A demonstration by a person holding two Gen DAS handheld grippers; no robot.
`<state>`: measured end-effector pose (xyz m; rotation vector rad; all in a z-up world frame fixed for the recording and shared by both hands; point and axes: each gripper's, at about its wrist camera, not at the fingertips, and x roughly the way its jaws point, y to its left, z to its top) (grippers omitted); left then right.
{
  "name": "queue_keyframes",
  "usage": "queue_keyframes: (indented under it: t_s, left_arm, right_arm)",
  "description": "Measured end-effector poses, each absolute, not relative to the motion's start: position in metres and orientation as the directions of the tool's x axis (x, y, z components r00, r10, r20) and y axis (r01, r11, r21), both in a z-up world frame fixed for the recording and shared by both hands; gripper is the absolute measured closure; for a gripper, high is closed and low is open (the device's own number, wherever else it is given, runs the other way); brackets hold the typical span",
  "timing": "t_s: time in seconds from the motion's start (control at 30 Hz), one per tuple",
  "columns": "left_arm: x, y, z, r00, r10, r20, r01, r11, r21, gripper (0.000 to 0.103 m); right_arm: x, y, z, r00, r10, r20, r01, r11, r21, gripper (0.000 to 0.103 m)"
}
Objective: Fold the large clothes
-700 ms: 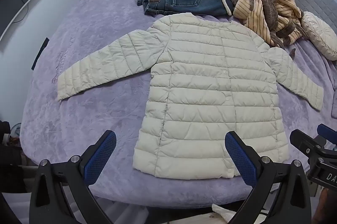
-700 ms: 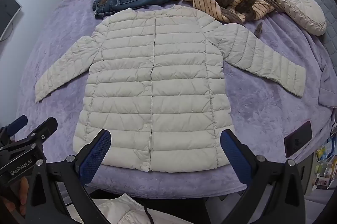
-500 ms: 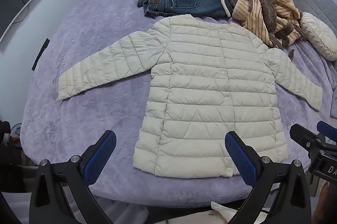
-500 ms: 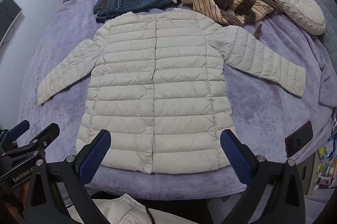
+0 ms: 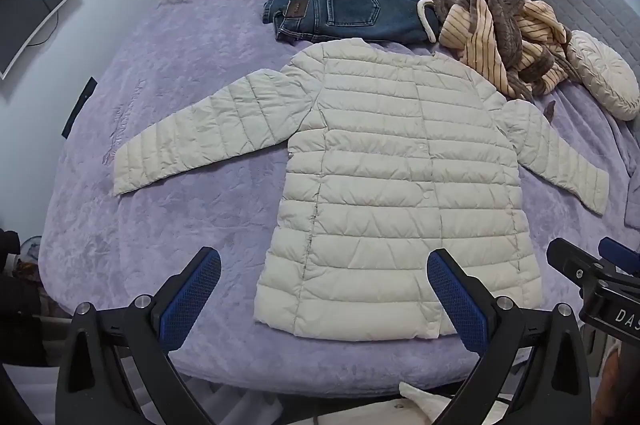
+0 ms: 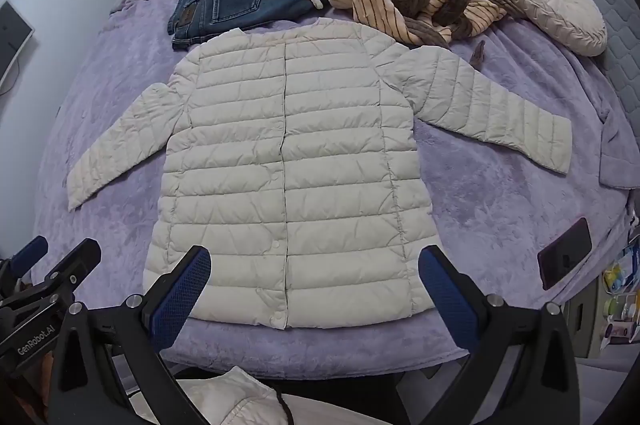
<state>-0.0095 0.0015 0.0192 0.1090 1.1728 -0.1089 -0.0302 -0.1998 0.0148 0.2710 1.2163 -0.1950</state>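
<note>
Both claws nudged forward, apart, empty; one jacket [image 5: 400, 185], one jeans [image 5: 348, 11].

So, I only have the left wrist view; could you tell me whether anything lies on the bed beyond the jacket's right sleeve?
Observer: Yes, a dark phone lies flat on the purple bed cover, apart from the jacket.
Operator: Thank you. Is the right gripper open?
Observer: Yes, the right gripper is open and holds nothing.
Operator: Anything below it?
Observer: A white garment lies off the bed's near edge.
</note>
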Motion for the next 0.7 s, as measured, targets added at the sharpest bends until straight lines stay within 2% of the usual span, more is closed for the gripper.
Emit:
queue_keyframes:
  t_s: [0.7]
  left_arm:
    - [-0.006, 0.0065, 0.02, 0.387, -0.027, -0.922, 0.138, 0.99, 0.03, 0.0]
  right_arm:
    - [-0.0303, -0.2005, 0.0157, 0.337, -0.008, -0.941, 0.291, 0.952, 0.096, 0.0]
